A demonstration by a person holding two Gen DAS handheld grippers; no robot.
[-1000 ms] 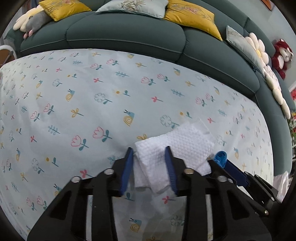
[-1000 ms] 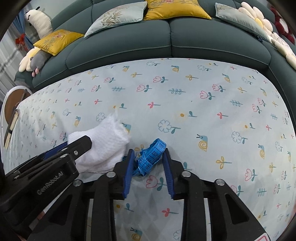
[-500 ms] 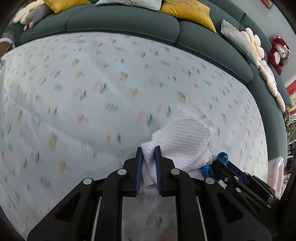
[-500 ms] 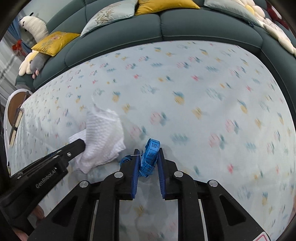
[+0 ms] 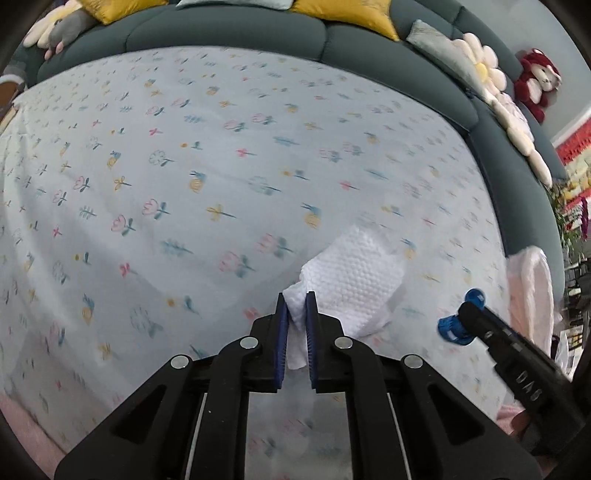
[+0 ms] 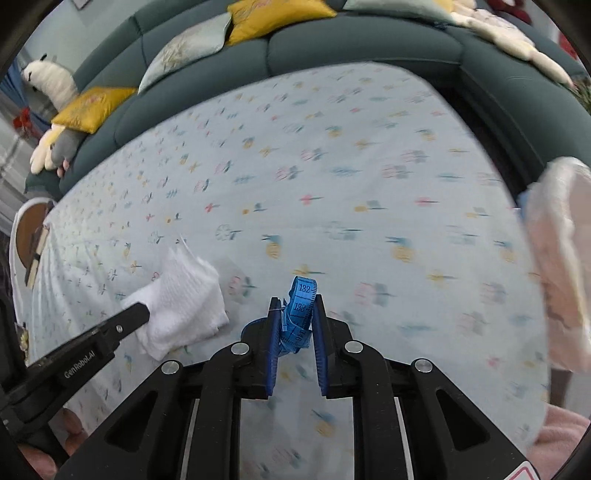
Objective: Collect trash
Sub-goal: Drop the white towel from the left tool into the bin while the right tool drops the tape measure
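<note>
My left gripper (image 5: 295,295) is shut on a white textured paper towel (image 5: 354,273) and holds it above the flower-print cloth (image 5: 184,184). The towel also shows in the right wrist view (image 6: 184,299), with the left gripper's finger (image 6: 125,321) on it. My right gripper (image 6: 295,301) is shut on a bunched blue measuring tape (image 6: 301,306) marked with numbers, lifted off the cloth. In the left wrist view the right gripper (image 5: 465,314) shows at the right with the blue tape (image 5: 452,328) at its tip.
A pinkish-white plastic bag (image 6: 557,258) hangs at the right edge of the table; it also shows in the left wrist view (image 5: 532,288). A dark green sofa (image 5: 258,33) with yellow cushions (image 6: 277,14) and plush toys (image 5: 535,81) curves behind. A round side table (image 6: 29,229) is at far left.
Both grippers closed on their items and lifted them off the cloth. Both have swung to the right, bringing the plastic bag into view.
</note>
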